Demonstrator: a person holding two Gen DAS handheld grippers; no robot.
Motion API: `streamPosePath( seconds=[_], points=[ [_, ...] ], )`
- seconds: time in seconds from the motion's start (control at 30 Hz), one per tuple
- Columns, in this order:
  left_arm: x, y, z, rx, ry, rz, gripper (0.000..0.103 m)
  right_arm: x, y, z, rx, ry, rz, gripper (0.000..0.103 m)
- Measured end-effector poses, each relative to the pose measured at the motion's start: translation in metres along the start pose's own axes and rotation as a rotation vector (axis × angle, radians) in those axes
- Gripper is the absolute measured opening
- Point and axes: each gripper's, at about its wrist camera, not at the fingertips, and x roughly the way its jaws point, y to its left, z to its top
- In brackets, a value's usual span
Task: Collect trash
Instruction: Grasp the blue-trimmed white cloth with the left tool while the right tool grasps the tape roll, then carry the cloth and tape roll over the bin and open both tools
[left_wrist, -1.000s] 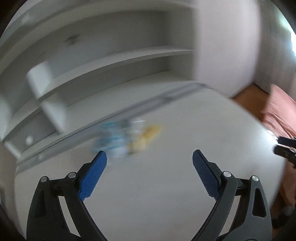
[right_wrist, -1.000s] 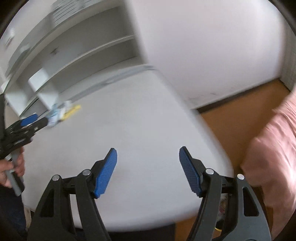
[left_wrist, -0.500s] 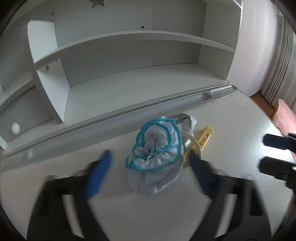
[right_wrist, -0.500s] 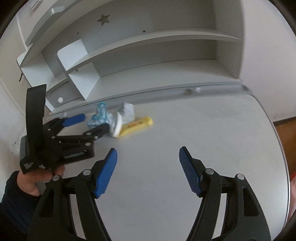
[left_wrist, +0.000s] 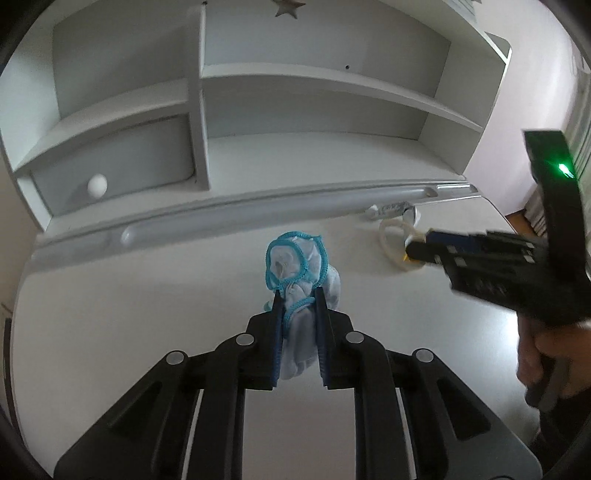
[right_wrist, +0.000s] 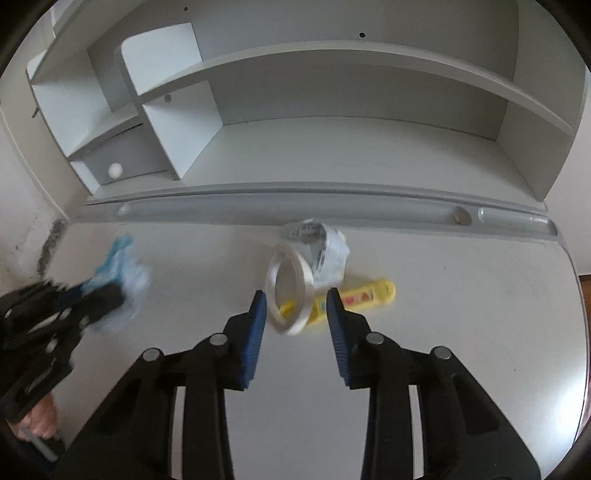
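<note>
**Both grippers closing on trash**

My left gripper (left_wrist: 298, 325) had just closed, pinching the blue-edged cloth (left_wrist: 297, 275) on the table (left_wrist: 147, 314) for pickup. My right gripper (right_wrist: 295, 317), just narrowing but not yet gripping, straddled the tape ring (right_wrist: 287, 291) over the yellow tube (right_wrist: 364, 295), beside crumpled paper (right_wrist: 327, 253).

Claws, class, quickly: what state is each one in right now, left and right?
Left claw: just been closing, shut on the blue-edged white cloth.
Right claw: just been closing, still open around the tape ring, gripping nothing.

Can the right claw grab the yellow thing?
Probably yes. The right claw is open right over the yellow wrapper, but the tape ring sits between its tips too.
</note>
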Motion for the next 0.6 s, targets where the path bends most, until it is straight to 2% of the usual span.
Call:
streamPosePath(
  seconds=[0.07,0.13,0.17,0.4,0.6],
  points=[
    [-0.005,0.008,-0.005,-0.004,0.006,0.009,0.015,0.005,0.004,0.003,-0.005,0.012,-0.003,0.026],
    [-0.005,0.010,-0.008,-0.011,0.011,0.008,0.015,0.006,0.007,0.002,-0.026,0.014,-0.022,0.012],
    [-0.006,0.010,-0.008,-0.012,0.011,0.007,0.015,0.006,0.008,0.003,-0.033,0.014,-0.028,0.011],
    [-0.021,-0.007,-0.013,0.014,0.000,-0.005,0.015,-0.034,0.005,-0.013,-0.014,-0.051,-0.014,0.011],
    [-0.031,-0.065,-0.015,0.089,-0.019,-0.070,0.015,-0.099,-0.054,-0.063,0.106,-0.103,-0.048,0.011]
  ],
)
